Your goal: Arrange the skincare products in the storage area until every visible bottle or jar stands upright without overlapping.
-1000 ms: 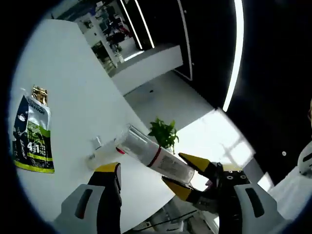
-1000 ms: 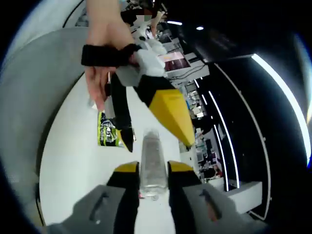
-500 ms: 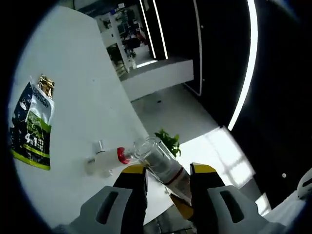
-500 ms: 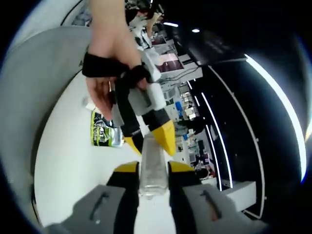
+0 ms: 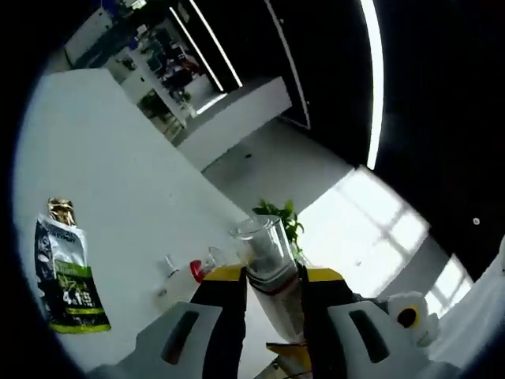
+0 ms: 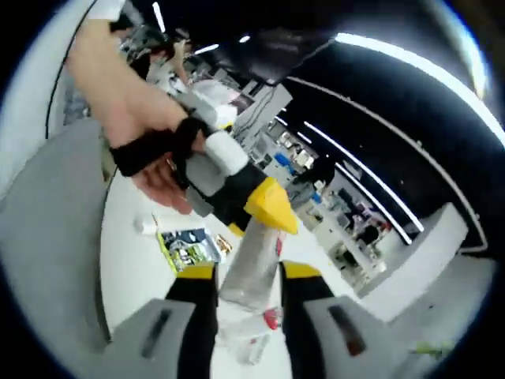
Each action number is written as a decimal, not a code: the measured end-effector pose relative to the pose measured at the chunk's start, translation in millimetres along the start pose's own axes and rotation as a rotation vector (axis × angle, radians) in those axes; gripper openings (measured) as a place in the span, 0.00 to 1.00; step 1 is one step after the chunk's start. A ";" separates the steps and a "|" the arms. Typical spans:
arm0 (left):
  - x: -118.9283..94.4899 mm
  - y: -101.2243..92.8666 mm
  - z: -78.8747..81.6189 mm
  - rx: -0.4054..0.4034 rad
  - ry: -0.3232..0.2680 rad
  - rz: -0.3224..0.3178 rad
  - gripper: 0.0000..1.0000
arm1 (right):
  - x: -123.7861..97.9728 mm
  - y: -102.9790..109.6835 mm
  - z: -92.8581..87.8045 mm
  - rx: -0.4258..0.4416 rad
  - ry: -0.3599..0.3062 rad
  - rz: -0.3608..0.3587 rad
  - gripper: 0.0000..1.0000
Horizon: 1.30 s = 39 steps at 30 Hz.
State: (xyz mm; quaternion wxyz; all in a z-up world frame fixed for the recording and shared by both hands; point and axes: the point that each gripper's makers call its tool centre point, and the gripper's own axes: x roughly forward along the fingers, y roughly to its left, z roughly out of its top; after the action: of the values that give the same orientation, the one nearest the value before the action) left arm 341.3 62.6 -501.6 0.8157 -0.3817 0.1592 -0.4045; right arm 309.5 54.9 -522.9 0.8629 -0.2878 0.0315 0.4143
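Note:
A clear plastic bottle [image 5: 263, 246] with a red band is held off the white table [image 5: 118, 181], and both grippers grip it. My left gripper [image 5: 272, 276] is shut on its upper part, open end facing away. In the right gripper view, my right gripper [image 6: 248, 272] is shut on the same clear bottle [image 6: 251, 260], while the left gripper [image 6: 256, 219], held by a hand [image 6: 146, 118], clamps it farther along. A small red-capped bottle [image 5: 183, 278] lies on its side on the table, also below the jaws as the small bottle [image 6: 256, 330].
A dark and green pouch [image 5: 67, 272] lies flat on the table, seen as the pouch [image 6: 188, 246] in the right gripper view. A small white tube [image 6: 146, 227] lies near it. A potted plant [image 5: 276, 215] stands on the floor past the table edge.
My left gripper went from open beside the bottle to shut on it. Both views have since swung, and the bottle now points more upward from the table.

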 end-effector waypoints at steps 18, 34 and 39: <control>-10.9 -70.4 -25.8 0.573 0.424 -0.369 0.22 | -25.3 30.9 16.9 0.575 -0.192 0.375 0.25; -28.4 -98.3 -54.1 0.621 0.617 -0.602 0.22 | -42.9 56.6 37.4 0.584 -0.231 0.582 0.25; -20.3 -90.7 -50.9 0.647 0.589 -0.533 0.21 | -33.1 42.3 29.3 0.598 -0.222 0.446 0.23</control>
State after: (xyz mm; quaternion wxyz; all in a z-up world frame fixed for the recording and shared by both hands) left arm 250.9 18.7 -467.9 0.6812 -0.0066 0.1462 -0.7173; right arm 251.4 68.0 -508.8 0.7954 0.0369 0.1189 0.5931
